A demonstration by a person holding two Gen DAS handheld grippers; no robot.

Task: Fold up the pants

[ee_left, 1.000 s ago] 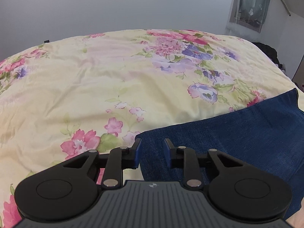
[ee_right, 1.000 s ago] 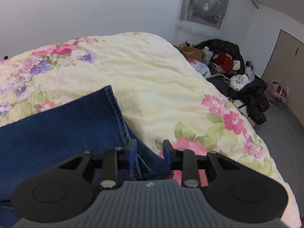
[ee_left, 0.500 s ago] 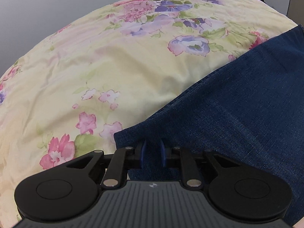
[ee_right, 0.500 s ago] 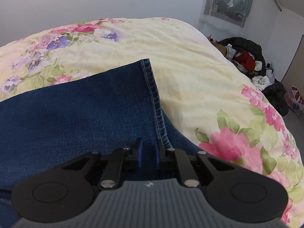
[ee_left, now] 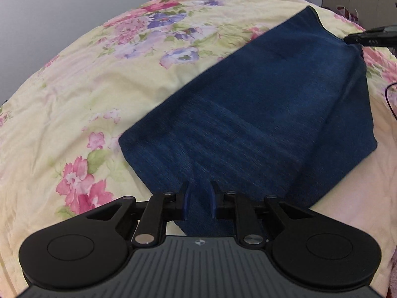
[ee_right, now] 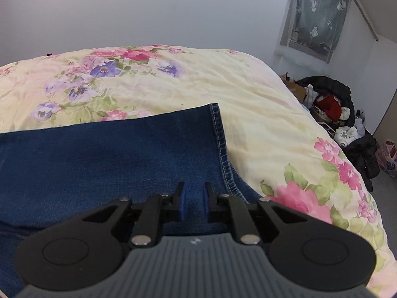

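Dark blue denim pants (ee_left: pixel 260 104) lie folded in a long band on the flowered quilt (ee_left: pixel 99 87). My left gripper (ee_left: pixel 199 189) is at the band's near end, its jaws closing, with a raised ridge of denim pinched between the blue pads. In the right wrist view the pants (ee_right: pixel 111 154) fill the left and centre, and their stitched hem (ee_right: pixel 219 129) runs away from me. My right gripper (ee_right: pixel 193 189) is shut on the denim just left of that hem. One of its black fingers (ee_left: pixel 367 38) shows at the far edge of the cloth in the left wrist view.
The quilt (ee_right: pixel 248 99) covers the whole bed up to a grey wall. On the floor right of the bed lies a pile of clothes and bags (ee_right: pixel 330 104). A curtained window (ee_right: pixel 320 17) is above it. A thin black cable (ee_left: pixel 389 99) hangs at the right edge.
Both grippers went from open beside the pants' edges to closed on the denim. The left view has rolled and swung right, so the whole band and the other gripper's finger now show.
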